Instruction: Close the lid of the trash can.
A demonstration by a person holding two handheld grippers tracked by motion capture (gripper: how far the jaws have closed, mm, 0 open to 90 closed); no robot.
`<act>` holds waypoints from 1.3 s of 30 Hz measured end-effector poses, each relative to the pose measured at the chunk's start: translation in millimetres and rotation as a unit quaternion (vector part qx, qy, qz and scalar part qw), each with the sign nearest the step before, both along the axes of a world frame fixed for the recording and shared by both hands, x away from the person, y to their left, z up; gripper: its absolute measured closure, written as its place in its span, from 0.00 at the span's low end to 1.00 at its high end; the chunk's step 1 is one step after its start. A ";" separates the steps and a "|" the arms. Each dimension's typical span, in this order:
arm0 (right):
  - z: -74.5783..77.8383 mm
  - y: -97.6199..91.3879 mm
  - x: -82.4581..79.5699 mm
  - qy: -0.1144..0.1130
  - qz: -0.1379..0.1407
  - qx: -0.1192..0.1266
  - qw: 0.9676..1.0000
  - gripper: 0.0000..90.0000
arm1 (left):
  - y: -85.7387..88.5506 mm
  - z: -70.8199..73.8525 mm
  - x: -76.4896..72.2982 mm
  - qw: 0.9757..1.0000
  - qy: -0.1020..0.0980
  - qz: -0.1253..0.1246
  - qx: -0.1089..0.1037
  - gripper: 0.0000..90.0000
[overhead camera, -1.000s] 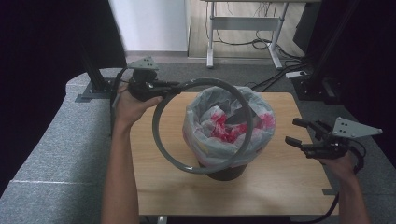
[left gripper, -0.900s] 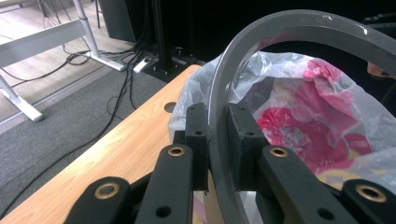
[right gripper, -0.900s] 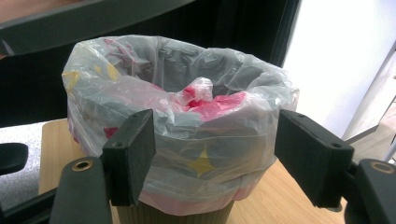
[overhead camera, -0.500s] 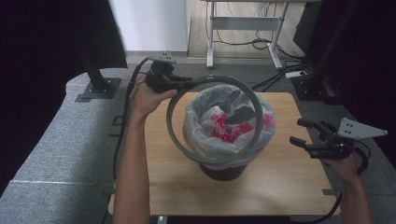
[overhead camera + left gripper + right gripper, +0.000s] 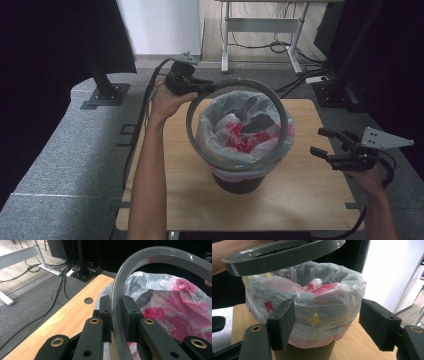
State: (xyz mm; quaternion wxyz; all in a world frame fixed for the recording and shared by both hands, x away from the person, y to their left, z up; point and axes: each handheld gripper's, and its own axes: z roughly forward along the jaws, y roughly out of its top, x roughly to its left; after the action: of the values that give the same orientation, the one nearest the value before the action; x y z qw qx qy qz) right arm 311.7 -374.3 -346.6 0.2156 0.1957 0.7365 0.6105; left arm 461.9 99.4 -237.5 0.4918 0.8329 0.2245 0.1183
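Landmark: bin (image 5: 239, 180), mid-bench (image 5: 165, 200).

Left hand-held gripper (image 5: 197, 87), up-left of bin: clenching on grey ring (image 5: 200, 102), pads pinching rim edge-on so ring is hanging tilted above bin mouth, likely for lowering over liner (image 5: 287, 137) to clamp bag.

Right hand-held gripper (image 5: 327, 145), right of bin: jaws spread, grasping nothing, waiting clear of ring, facing bin wall.

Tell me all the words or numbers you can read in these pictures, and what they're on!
None: no word, number or brand can be read anywhere.
The bag in the bin bears pink patches and a yellow star shape, but no letters I can make out.
The grey ring shows no lettering.
The wooden table shows no lettering either.
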 end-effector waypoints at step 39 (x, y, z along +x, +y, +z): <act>-0.4 -1.7 -0.6 -0.002 -0.002 0.004 1.000 0.32 | -39.9 -39.5 27.4 0.995 0.035 0.038 0.086 0.88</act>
State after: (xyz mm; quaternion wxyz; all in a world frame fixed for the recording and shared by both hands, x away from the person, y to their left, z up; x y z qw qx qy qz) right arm 311.1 -375.9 -346.9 0.2178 0.1968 0.7332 0.6134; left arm 489.3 59.5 -277.0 0.4053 0.8665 0.2623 0.1270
